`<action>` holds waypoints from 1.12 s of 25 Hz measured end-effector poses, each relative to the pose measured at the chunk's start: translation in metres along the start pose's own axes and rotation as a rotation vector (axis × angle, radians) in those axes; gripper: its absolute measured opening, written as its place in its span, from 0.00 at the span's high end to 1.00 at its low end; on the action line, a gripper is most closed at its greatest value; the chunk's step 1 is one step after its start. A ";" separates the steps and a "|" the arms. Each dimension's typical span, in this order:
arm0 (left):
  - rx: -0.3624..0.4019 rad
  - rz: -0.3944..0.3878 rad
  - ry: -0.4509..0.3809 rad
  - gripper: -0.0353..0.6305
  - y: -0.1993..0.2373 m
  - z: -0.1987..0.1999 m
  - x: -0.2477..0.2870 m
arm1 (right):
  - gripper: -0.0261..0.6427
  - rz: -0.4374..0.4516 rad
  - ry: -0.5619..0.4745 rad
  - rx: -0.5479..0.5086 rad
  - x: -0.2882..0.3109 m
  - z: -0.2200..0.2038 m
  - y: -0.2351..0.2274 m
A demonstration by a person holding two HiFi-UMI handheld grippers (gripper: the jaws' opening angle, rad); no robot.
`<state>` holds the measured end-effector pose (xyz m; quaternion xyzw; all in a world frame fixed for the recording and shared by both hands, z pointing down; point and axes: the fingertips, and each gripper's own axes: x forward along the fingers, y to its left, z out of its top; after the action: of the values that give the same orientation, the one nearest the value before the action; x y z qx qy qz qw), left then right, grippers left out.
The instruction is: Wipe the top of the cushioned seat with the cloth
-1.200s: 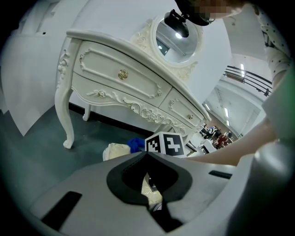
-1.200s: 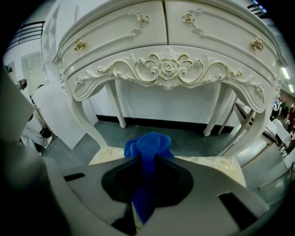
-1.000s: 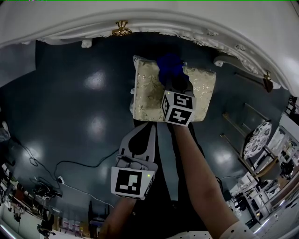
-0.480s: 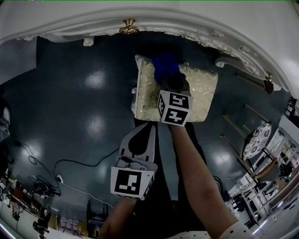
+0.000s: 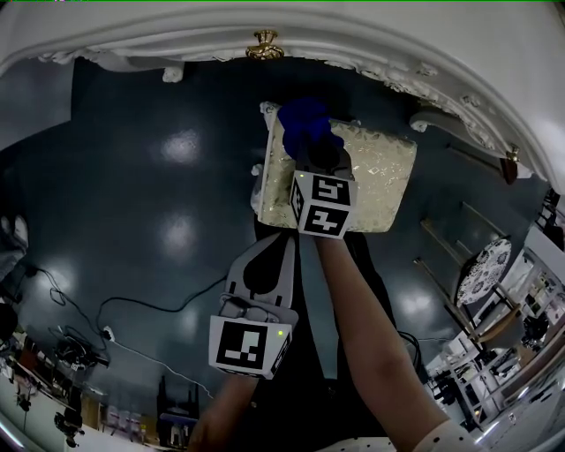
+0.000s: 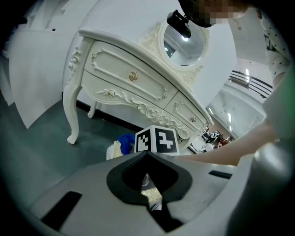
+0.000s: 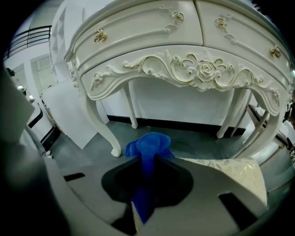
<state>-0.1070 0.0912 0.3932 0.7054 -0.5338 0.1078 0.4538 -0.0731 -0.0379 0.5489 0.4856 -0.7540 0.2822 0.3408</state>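
Note:
The cushioned seat (image 5: 380, 181) has a pale gold patterned top and stands on the dark floor in front of a white dressing table. A blue cloth (image 5: 305, 124) lies bunched on its far left corner, and my right gripper (image 5: 316, 152) is shut on it; in the right gripper view the blue cloth (image 7: 148, 152) runs between the jaws, with the cushioned seat (image 7: 239, 173) at the lower right. My left gripper (image 5: 263, 256) hangs below the seat's near edge, jaws together with nothing in them. In the left gripper view the blue cloth (image 6: 125, 141) peeks out beside the right gripper's marker cube (image 6: 156, 139).
The white dressing table (image 5: 265, 26) with gold knobs curves across the far side, its carved legs (image 7: 103, 122) close to the seat. A black cable (image 5: 141, 309) lies on the floor at the left. Furniture and clutter crowd the right edge (image 5: 494, 265).
My right gripper has slid the blue cloth toward the far left corner of the seat. The left gripper has stayed in place.

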 end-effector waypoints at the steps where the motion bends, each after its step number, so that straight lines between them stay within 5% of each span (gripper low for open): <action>1: -0.003 0.002 0.001 0.95 0.000 0.000 -0.001 | 0.87 0.006 0.000 0.000 0.000 0.000 0.003; 28: -0.044 0.078 -0.046 0.95 0.021 0.002 -0.020 | 0.87 0.190 0.042 -0.119 0.011 -0.002 0.078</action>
<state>-0.1338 0.1020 0.3907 0.6762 -0.5733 0.0973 0.4524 -0.1477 -0.0135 0.5514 0.3849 -0.8046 0.2782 0.3565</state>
